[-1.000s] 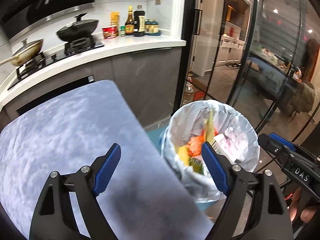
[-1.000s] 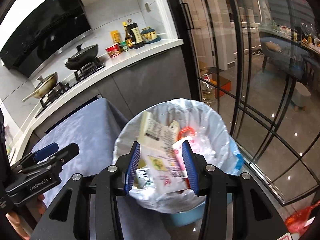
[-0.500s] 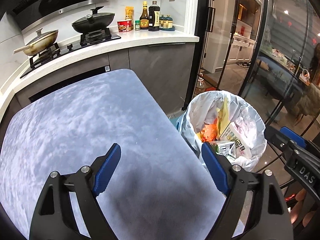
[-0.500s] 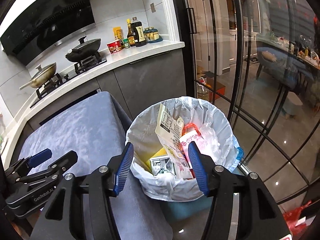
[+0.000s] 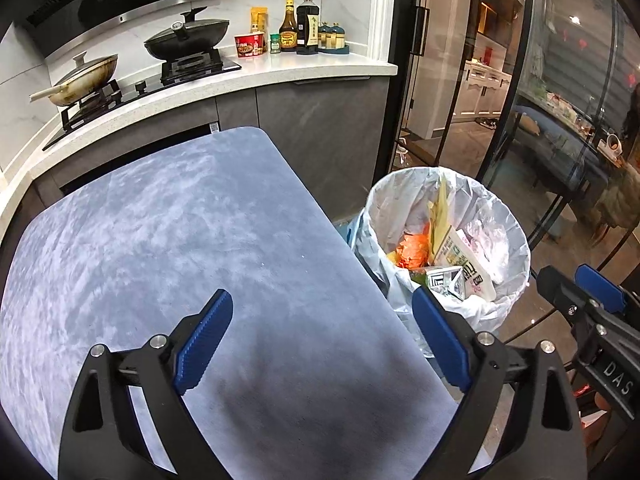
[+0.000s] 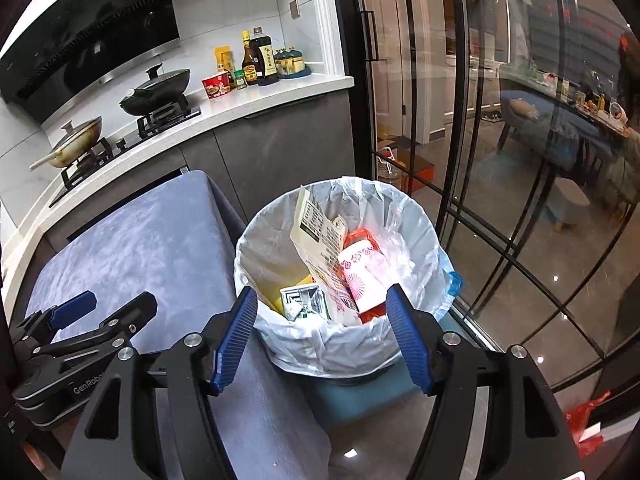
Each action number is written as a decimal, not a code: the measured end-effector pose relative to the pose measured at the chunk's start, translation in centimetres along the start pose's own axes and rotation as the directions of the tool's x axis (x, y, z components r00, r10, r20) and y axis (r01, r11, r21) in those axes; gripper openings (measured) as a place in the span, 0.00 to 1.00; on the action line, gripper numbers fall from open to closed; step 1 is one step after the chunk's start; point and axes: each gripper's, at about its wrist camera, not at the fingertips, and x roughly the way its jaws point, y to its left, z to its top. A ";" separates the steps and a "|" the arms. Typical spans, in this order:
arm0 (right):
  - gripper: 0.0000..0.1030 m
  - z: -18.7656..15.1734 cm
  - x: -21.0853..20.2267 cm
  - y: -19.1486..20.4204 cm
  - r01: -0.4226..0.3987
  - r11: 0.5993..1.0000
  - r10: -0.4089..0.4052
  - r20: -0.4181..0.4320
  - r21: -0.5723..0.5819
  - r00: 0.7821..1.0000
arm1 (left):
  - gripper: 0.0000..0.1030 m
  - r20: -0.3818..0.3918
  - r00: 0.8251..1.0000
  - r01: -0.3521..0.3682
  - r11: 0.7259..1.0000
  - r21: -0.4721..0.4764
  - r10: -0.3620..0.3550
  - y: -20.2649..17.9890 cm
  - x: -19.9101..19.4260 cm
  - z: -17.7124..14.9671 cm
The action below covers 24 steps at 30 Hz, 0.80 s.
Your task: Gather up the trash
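Now that the cream packet has dropped from between its pads, the right hand-held gripper (image 6: 322, 338) hangs empty above the trash bin (image 6: 280, 354), jaws spreading wider and nothing between them. A second ago the packet was pinched there; it now stands on end inside the white liner among the pink-patterned wrapper (image 6: 362, 280) and a small silver carton (image 6: 302, 300). The left hand-held gripper (image 5: 322, 338) is apart too, widening slightly, with only the bare grey-blue bench (image 5: 180, 232) beneath it. I'd judge the collecting nearly finished. The left view shows the whole bench top without trash on it. The right view alone shows a red bag (image 6: 586, 420) on the floor by the glass door.
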 end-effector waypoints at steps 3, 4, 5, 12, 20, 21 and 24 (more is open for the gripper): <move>0.67 -0.4 0.0 -0.1 0.001 1.000 -0.001 -0.004 -0.004 1.000 | 0.87 -0.006 1.000 0.000 1.000 0.001 0.000 -0.3 0.1 -0.2; 0.67 -0.5 0.0 -0.2 0.000 1.000 0.000 -0.005 -0.004 1.000 | 0.87 -0.008 1.000 0.002 1.000 0.001 -0.002 -0.4 0.1 -0.3; 0.68 -0.5 0.1 -0.1 0.001 1.000 -0.001 -0.007 -0.005 1.000 | 0.87 -0.013 1.000 0.004 1.000 0.001 -0.004 -0.6 0.2 -0.4; 0.76 -0.8 0.0 -0.2 0.031 0.999 -0.031 0.003 -0.032 1.000 | 0.89 -0.034 0.999 0.007 1.000 0.009 -0.007 -1.2 0.6 -0.8; 0.83 -0.9 0.4 -1.1 0.050 0.999 -0.050 -0.005 -0.021 0.999 | 0.92 -0.055 0.998 -0.003 1.000 -0.006 0.003 -1.3 1.2 -1.1; 0.83 -0.9 0.5 -1.2 0.053 0.998 -0.053 -0.006 -0.021 0.999 | 0.92 -0.059 0.998 -0.005 1.000 -0.007 0.004 -1.3 1.3 -1.2; 0.89 -0.9 0.7 -1.4 0.061 0.998 -0.062 -0.010 -0.022 0.998 | 0.93 -0.071 0.997 -0.012 1.000 -0.009 0.012 -1.4 1.5 -1.3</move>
